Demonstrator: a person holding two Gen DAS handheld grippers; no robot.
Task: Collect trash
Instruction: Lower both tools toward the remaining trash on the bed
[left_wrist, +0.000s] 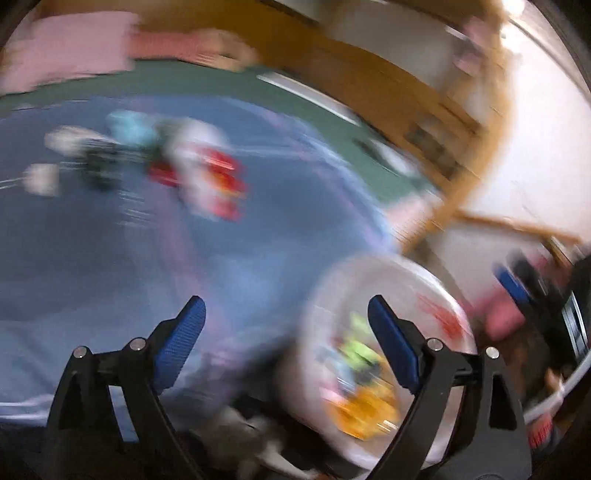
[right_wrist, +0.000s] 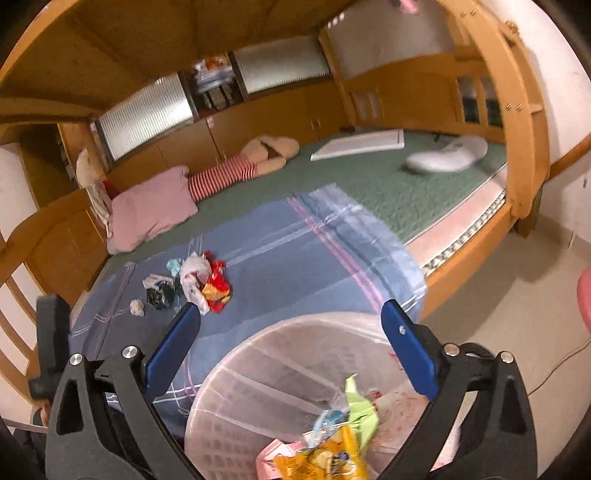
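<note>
Your left gripper (left_wrist: 286, 341) is spread wide with nothing between its pads, trash pile (right_wrist: 192, 284) far left on the blue sheet (right_wrist: 295, 251), right gripper (right_wrist: 291, 343) equally agape and empty over the near white basket (right_wrist: 266, 376) holding wrappers (right_wrist: 332, 443).

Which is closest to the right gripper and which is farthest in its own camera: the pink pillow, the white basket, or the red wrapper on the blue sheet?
From the right gripper, in the right wrist view:
1. White basket, right below, at the bed's edge.
2. Red wrapper, ahead on the left, on the blue sheet.
3. Pink pillow, far left, by the wooden frame.
</note>
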